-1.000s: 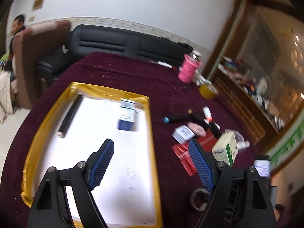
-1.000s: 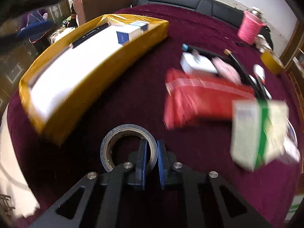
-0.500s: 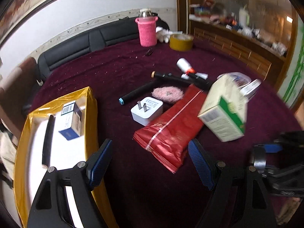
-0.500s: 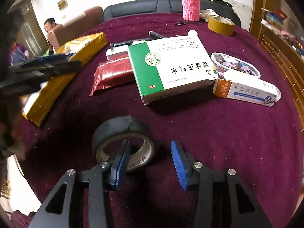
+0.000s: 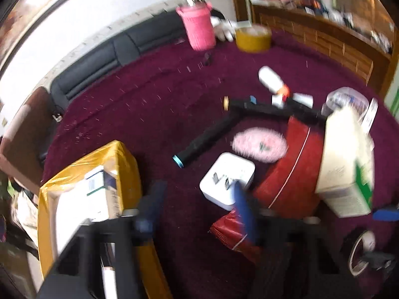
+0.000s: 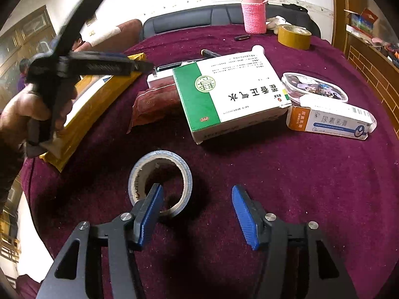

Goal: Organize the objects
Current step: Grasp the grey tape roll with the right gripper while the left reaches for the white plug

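Note:
My right gripper (image 6: 198, 200) is open; its left finger (image 6: 149, 211) reaches into the hole of a blue tape roll (image 6: 159, 182) lying flat on the maroon cloth. My left gripper (image 5: 199, 204) is open and blurred, just short of a white plug adapter (image 5: 228, 180) and a red packet (image 5: 286, 179). It also shows in the right wrist view (image 6: 109, 66), held over the gold tray (image 6: 99, 99). The tray (image 5: 124, 164) holds a small box (image 5: 99, 194). A green-and-white medicine box (image 6: 229, 94) lies beyond the roll.
A black flashlight (image 5: 207, 137), pink puff (image 5: 259, 144), white bottle (image 5: 271, 79), orange-and-white carton (image 6: 329, 122), clear lidded container (image 6: 314, 88), pink-sleeved flask (image 6: 254, 12) and yellow tape roll (image 6: 294, 36) lie on the table. A black sofa (image 6: 199, 20) stands behind.
My right gripper let go of the blue tape roll and opened wide. My left gripper swung right from the tray toward the plug adapter and red packet.

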Demonstrator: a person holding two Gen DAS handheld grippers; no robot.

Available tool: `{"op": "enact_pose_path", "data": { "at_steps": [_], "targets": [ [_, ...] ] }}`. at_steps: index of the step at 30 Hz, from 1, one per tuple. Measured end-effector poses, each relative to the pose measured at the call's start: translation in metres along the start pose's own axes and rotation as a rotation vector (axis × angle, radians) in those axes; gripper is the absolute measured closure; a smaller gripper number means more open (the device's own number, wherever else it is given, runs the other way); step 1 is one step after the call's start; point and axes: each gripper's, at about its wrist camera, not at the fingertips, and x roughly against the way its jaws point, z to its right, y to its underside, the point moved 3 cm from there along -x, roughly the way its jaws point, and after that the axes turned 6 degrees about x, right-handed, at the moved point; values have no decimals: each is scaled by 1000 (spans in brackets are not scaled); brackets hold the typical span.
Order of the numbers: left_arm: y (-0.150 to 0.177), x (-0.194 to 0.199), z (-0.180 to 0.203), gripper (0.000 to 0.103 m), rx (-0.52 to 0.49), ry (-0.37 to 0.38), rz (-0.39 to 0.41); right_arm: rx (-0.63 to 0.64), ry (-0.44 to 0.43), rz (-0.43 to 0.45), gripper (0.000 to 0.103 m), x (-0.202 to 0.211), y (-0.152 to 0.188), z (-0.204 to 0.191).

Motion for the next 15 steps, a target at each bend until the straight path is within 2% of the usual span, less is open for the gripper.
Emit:
{"op": "enact_pose_path", "data": {
  "at_steps": [3,9,13,15],
  "targets": [
    [-5,-5,4,66,-5,31,10,4,-1,-8,41,-2,-3,0],
    [-16,-16,22,65,-82,114,-2,38,30,-27,41,-9,-9,-4],
    [-17,-23,40,61,-161,90,1,45,39,-42,40,-14,-15,-5],
    [-18,-23,42,62,-156,88,14,52,56,-49,40,-16,-18,-6]
  ]
}}
